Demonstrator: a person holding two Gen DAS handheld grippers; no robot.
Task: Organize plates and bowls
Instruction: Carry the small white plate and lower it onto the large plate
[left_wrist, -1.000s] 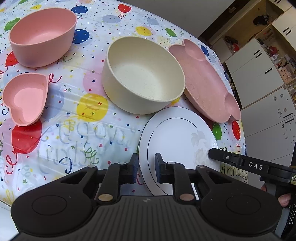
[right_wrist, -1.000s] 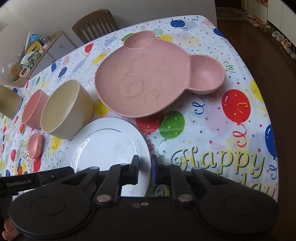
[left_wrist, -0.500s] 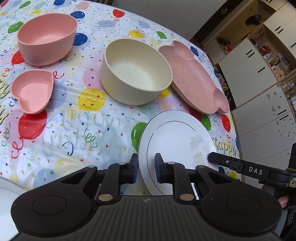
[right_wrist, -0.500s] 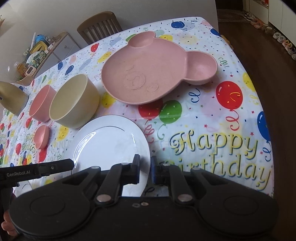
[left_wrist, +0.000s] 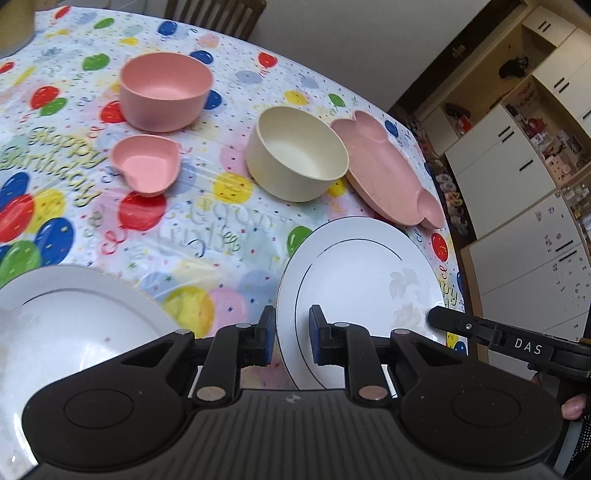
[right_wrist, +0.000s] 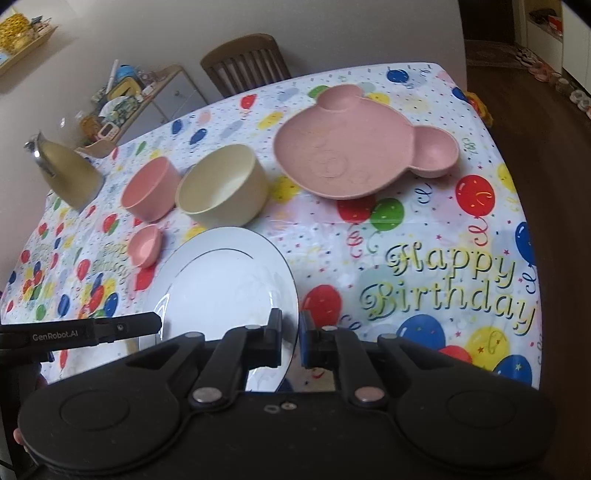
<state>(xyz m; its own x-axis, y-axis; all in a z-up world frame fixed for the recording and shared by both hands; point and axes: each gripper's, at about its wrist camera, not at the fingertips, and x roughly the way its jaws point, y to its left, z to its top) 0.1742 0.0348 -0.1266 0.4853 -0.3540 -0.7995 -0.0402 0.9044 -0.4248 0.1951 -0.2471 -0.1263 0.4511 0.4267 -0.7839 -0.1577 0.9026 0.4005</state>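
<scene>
A white plate (left_wrist: 362, 277) with a thin dark ring is held up over the table between both grippers. My left gripper (left_wrist: 292, 336) is shut on its left rim. My right gripper (right_wrist: 290, 338) is shut on its right rim; the plate (right_wrist: 225, 288) fills that view's lower middle. A second white plate (left_wrist: 70, 328) lies on the table at lower left. Beyond stand a cream bowl (left_wrist: 297, 153), a pink round bowl (left_wrist: 166, 96), a small pink heart bowl (left_wrist: 147, 168) and a pink bear-shaped plate (left_wrist: 388, 173).
The table wears a balloon-print birthday cloth (right_wrist: 424, 266). A gold metal jug (right_wrist: 68, 173) stands at the far left corner. A wooden chair (right_wrist: 245, 62) is behind the table. White cabinets (left_wrist: 517, 221) line the room's right side.
Both grippers have pulled back and risen with the white plate; the bowls and bear plate look farther away. The second white plate has come into the left wrist view.
</scene>
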